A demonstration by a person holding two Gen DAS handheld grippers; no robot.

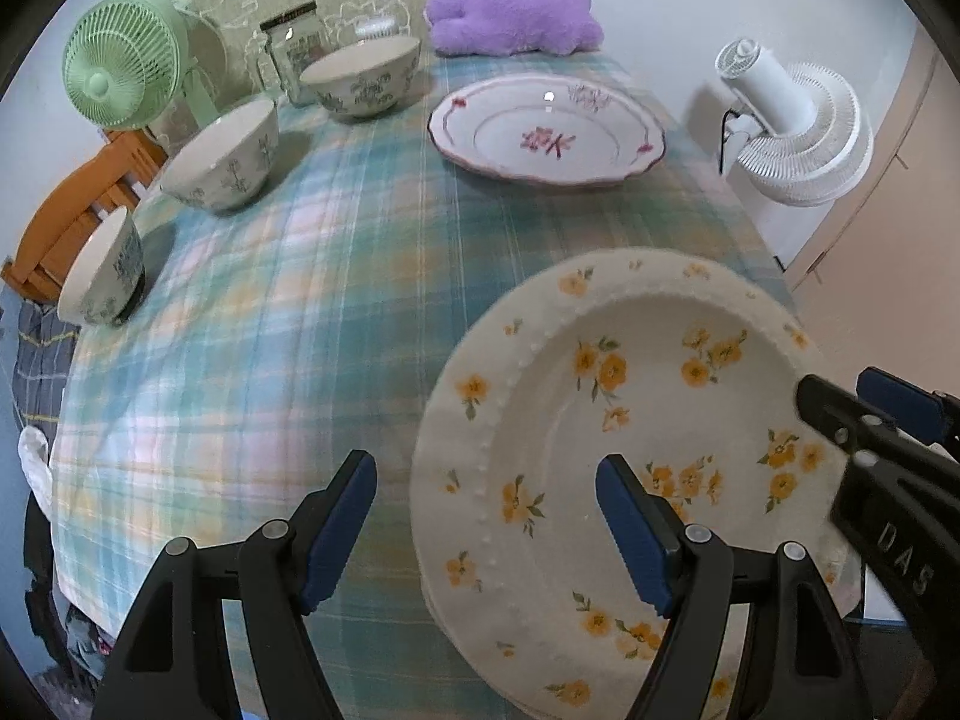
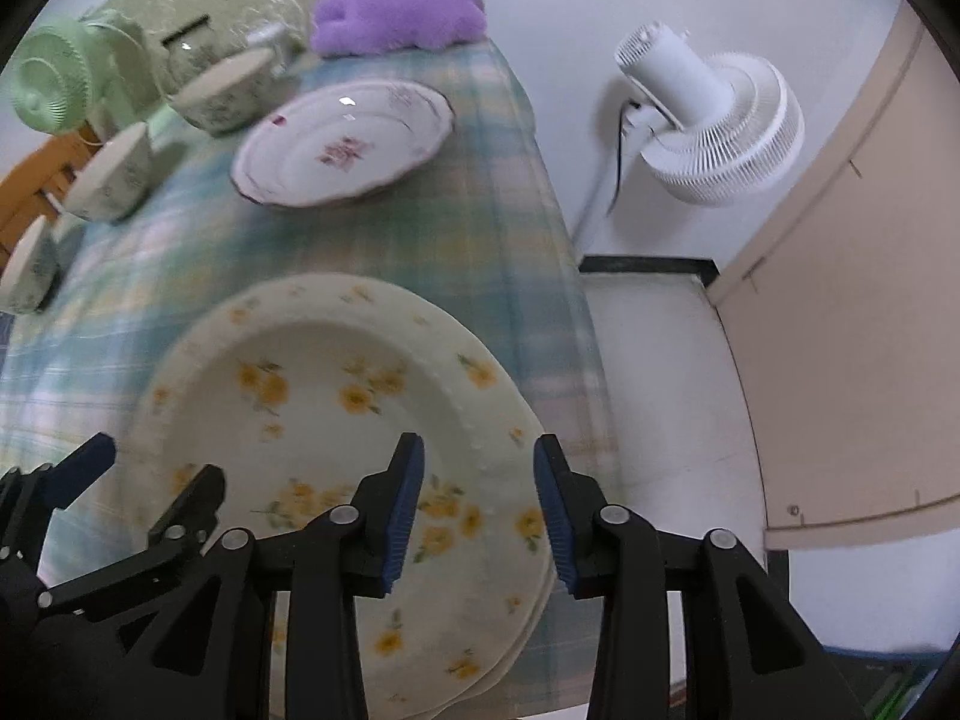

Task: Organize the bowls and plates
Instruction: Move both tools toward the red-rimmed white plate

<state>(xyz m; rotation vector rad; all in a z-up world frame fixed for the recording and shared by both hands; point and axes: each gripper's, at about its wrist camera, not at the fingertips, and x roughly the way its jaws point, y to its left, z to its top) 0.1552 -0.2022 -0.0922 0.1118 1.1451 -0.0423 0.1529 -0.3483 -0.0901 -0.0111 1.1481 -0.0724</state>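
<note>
Plaid pastel tablecloth (image 1: 252, 324) covers table beside white wall; notes run near to far.

Left gripper (image 1: 486, 516): jaws wide, straddling 9 o'clock rim of cream yellow-flowered plate (image 1: 600, 420), pads clear of it, nothing held.

Right gripper (image 2: 480, 504): jaws part open around 3 o'clock rim, no contact visible. Likely just set down; second rim visible beneath, so plate tops stack at near table edge.

12 o'clock: white pink-flowered scalloped plate (image 1: 546, 132), probably next for stack.

10 o'clock: three cream leaf-print bowls (image 1: 222, 156), unstacked.

Beyond: green desk fan (image 1: 120, 60), purple plush cushion (image 1: 516, 15), white fan (image 1: 792, 126).
</note>
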